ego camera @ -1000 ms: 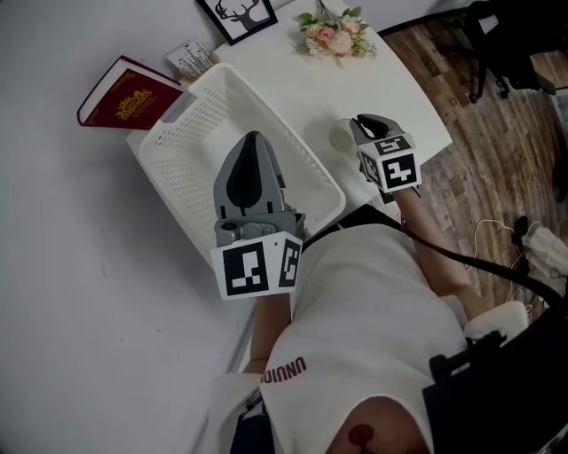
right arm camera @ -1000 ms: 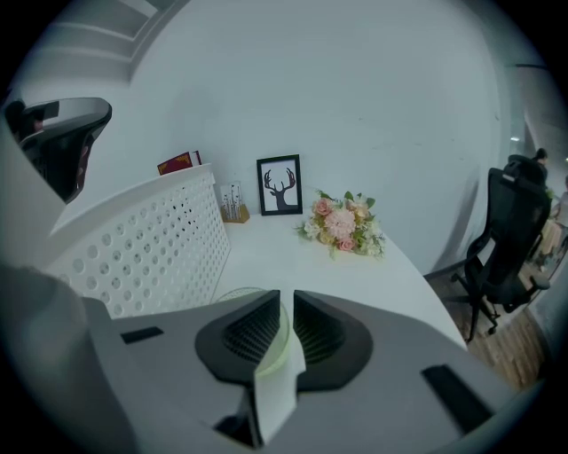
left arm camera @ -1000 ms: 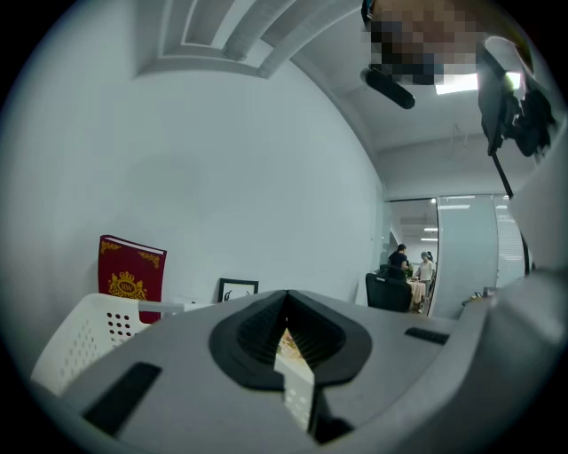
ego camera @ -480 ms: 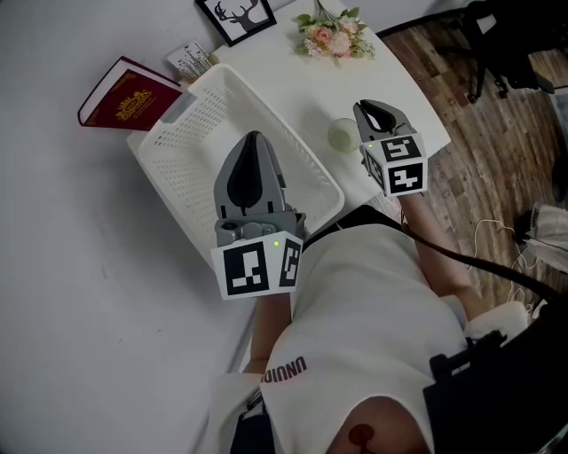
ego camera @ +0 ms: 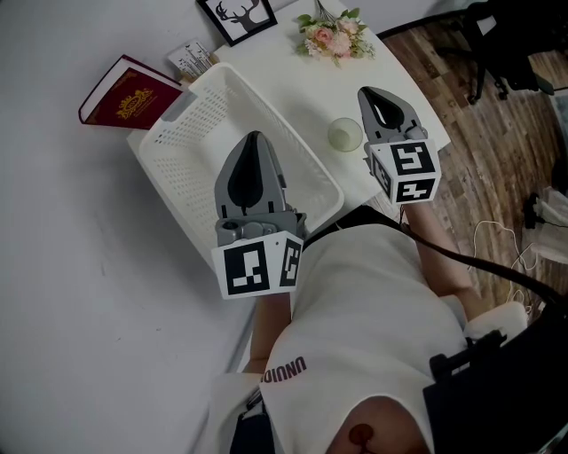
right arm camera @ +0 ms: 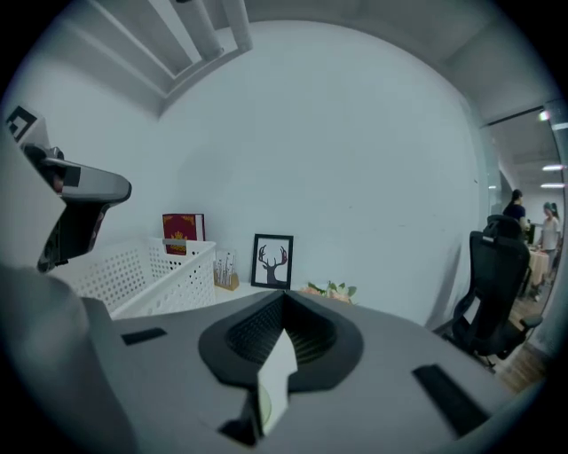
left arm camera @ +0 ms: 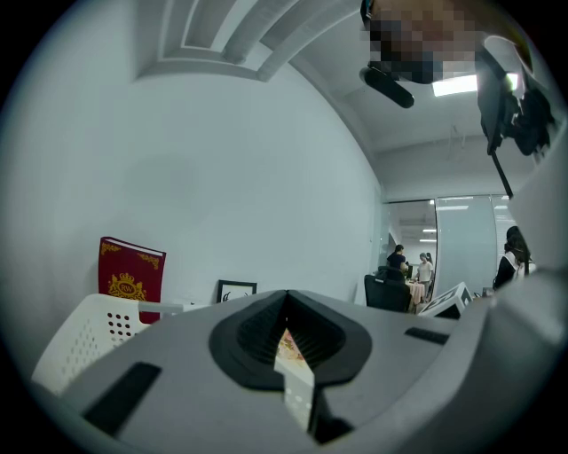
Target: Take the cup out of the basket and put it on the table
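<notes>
The pale, see-through cup (ego camera: 344, 135) stands upright on the white table (ego camera: 293, 84), just right of the white perforated basket (ego camera: 169, 168). My right gripper (ego camera: 373, 92) hovers beside and above the cup, apart from it; its jaws have just closed and nothing is between them. In the right gripper view the right gripper (right arm camera: 284, 300) shows its jaws meeting, with the basket (right arm camera: 133, 275) off to the left. My left gripper (ego camera: 253, 138) hangs shut and empty over the basket's near half. The left gripper view shows the same gripper (left arm camera: 286, 298) with its jaws together.
A red book (ego camera: 124, 96) leans behind the basket, next to a small card stand (ego camera: 191, 60). A framed deer picture (ego camera: 238, 16) and a flower posy (ego camera: 335, 35) stand at the table's far end. The table's right edge drops to wooden floor (ego camera: 497, 168); an office chair (right arm camera: 493, 293) stands there.
The right gripper has let go of the cup, risen and drawn back from it, and its jaws have come together. The cup stays on the table. The left gripper has not moved.
</notes>
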`<state>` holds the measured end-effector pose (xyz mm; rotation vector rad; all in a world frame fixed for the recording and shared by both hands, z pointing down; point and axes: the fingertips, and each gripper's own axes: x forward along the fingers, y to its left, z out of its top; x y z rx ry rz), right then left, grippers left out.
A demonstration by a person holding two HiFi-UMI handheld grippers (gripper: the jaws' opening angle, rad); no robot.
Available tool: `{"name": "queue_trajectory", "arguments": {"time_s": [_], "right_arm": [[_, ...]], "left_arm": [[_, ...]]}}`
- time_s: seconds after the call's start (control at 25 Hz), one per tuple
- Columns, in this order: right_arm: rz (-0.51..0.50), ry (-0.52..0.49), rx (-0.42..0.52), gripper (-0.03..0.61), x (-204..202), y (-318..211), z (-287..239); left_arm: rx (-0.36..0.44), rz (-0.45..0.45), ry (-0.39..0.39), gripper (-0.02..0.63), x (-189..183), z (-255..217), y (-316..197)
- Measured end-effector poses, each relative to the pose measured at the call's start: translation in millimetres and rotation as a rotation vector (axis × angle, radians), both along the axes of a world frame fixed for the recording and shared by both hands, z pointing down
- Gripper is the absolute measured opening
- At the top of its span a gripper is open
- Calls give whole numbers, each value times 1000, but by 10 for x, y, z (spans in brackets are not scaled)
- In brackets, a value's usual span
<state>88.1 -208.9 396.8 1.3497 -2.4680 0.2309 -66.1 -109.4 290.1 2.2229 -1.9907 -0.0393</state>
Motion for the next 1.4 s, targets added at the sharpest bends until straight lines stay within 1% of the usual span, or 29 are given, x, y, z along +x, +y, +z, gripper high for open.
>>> {"name": "queue_trajectory", "arguments": {"time_s": [0.2, 0.44, 1.4], "right_arm": [[5, -38, 83, 18, -15, -8, -278], [20, -49, 121, 18, 18, -22, -429], [42, -43, 148, 17, 37, -38, -473]], "left_arm": [[-2, 1, 1, 12, -10, 11, -4], [0, 9, -3, 12, 26, -1, -15], [-1, 4, -1, 12, -12, 13, -28]]}}
